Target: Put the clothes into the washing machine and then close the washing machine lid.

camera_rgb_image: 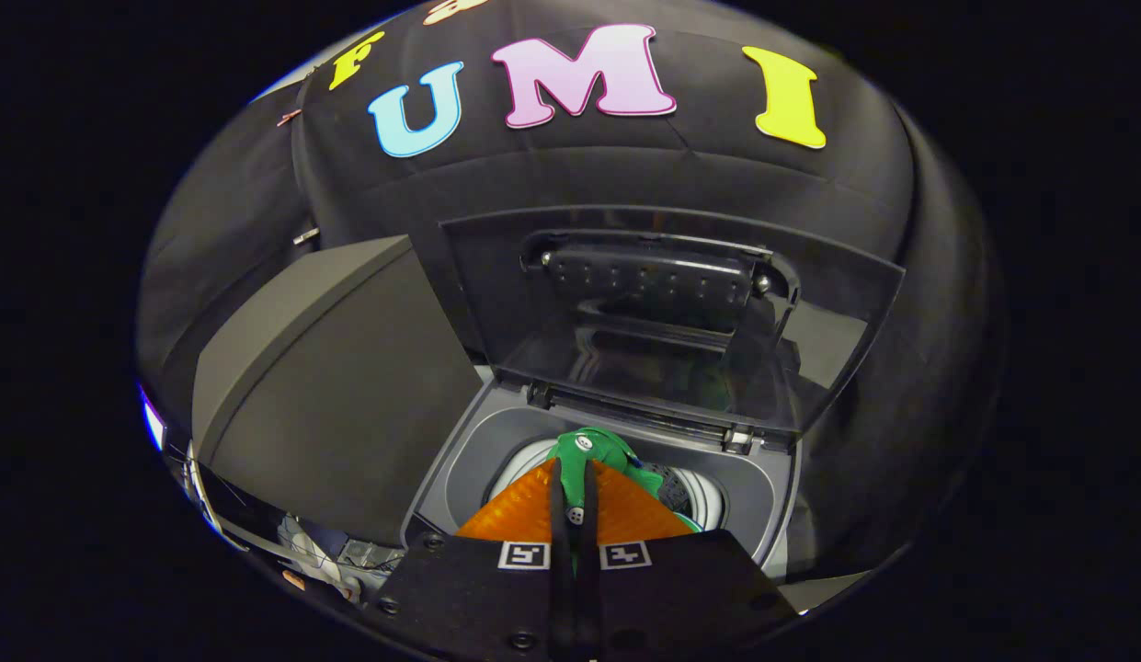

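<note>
Holding the green cloth (pixel 596 452) pinched at the tips of my nearly closed tongs (pixel 575 496), I hover over the open washer (pixel 460 460), its lid (pixel 671 313) raised behind. Loading step, I judge: next, lower into the drum (pixel 708 496), spread the fingers, then shut the lid.

no readable text or numbers; two black-and-white square markers (pixel 522 555) sit on the gripper (pixel 575 478) body, pattern only
</note>
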{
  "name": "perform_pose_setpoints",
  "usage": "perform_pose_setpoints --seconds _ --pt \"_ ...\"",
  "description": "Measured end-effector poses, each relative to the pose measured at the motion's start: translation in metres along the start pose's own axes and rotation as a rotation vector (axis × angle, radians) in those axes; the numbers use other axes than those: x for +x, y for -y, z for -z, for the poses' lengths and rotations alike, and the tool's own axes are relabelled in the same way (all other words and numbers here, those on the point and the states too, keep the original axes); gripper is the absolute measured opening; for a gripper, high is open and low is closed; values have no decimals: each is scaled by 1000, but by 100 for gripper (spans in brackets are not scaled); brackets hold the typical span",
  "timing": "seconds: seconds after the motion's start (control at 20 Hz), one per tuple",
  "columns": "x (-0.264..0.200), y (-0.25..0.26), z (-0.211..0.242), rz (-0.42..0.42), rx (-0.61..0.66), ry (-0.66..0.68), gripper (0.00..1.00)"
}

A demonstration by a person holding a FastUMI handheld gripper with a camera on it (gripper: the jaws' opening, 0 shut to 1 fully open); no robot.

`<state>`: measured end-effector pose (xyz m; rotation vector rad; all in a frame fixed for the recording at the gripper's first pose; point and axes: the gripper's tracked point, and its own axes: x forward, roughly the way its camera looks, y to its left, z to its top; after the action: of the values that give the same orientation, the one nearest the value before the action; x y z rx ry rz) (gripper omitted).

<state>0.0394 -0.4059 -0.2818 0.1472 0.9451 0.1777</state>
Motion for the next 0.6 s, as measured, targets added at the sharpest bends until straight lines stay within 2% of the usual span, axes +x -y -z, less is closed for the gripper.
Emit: perform_pose_setpoints --seconds 0.3,0.6 --pt "19 1 24 34 -48 -53 5" --pt "38 24 44 117 8 -105 5"
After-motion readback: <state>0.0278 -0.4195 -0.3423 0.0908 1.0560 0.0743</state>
